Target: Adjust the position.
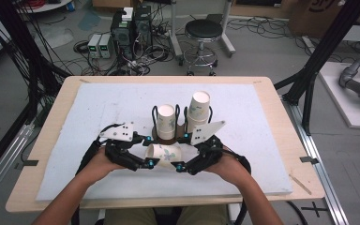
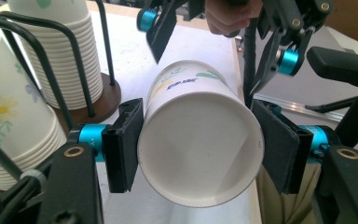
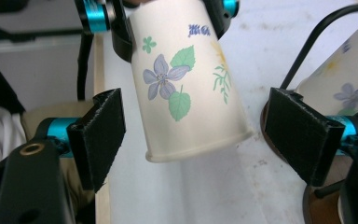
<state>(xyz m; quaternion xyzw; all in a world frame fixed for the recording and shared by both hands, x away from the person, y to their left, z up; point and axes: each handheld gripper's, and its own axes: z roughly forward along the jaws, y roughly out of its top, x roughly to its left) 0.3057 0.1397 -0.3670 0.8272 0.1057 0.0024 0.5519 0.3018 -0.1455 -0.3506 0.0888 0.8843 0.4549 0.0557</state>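
Left tongs (image 2: 198,144) clamp the paper cup (image 2: 200,135) at its rim, holding it sideways above the worktop (image 1: 262,136). Right tongs (image 3: 200,135) stand wide around its base, not touching. Beyond both, the cup holder (image 1: 155,112) carries two stacks. Judgement: cup extracted; handover or placement remains.

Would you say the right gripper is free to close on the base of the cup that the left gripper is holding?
Probably yes: the right gripper stands open, its jaws either side of the paper cup's base with nothing between, while the left gripper pinches the rim end.
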